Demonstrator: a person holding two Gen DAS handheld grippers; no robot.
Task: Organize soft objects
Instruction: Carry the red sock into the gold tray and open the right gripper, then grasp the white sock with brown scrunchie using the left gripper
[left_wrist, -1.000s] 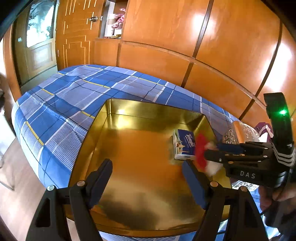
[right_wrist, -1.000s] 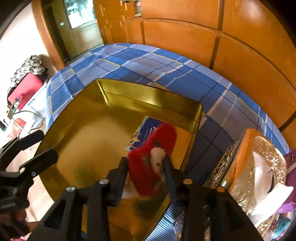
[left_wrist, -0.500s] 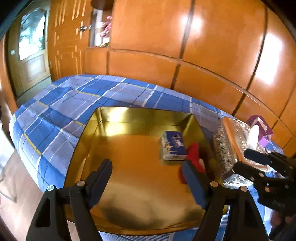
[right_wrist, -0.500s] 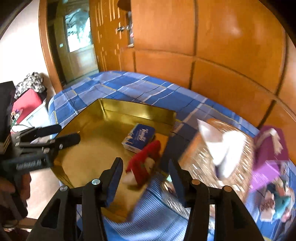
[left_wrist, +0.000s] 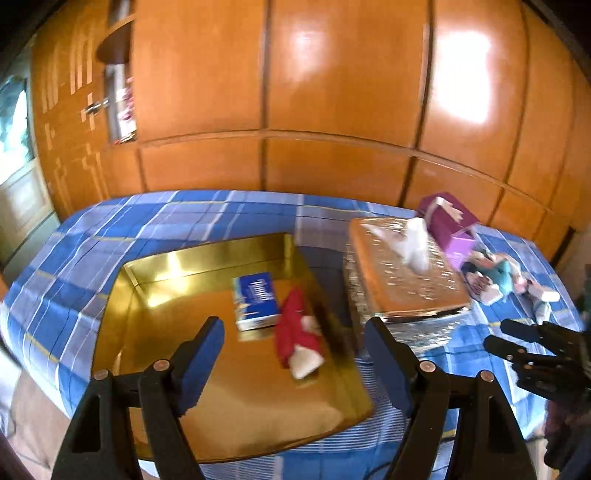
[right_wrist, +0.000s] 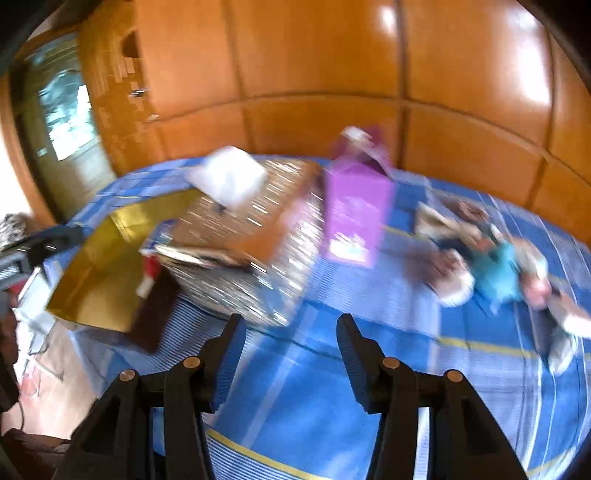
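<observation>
A gold tray (left_wrist: 177, 258) lies on the blue checked bedcover (left_wrist: 92, 236). In it are a blue tissue pack (left_wrist: 255, 299) and a red and white soft toy (left_wrist: 297, 332). My left gripper (left_wrist: 293, 336) is open and empty above the tray's near side. My right gripper (right_wrist: 290, 334) is open and empty over bare bedcover, and shows at the right in the left wrist view (left_wrist: 495, 334). A pile of small soft toys (right_wrist: 495, 266), one of them teal, lies to its right; it also shows in the left wrist view (left_wrist: 498, 277).
A silver and orange tissue box (left_wrist: 402, 273) with a white tissue sticking up stands right of the tray. A purple carton (right_wrist: 354, 210) stands behind it. Orange wooden wall panels (left_wrist: 332, 92) run along the far side of the bed.
My right gripper let go of the red toy in the tray, opened, and swung right toward the pile of soft toys. My left gripper pulled back and turned right, still open.
</observation>
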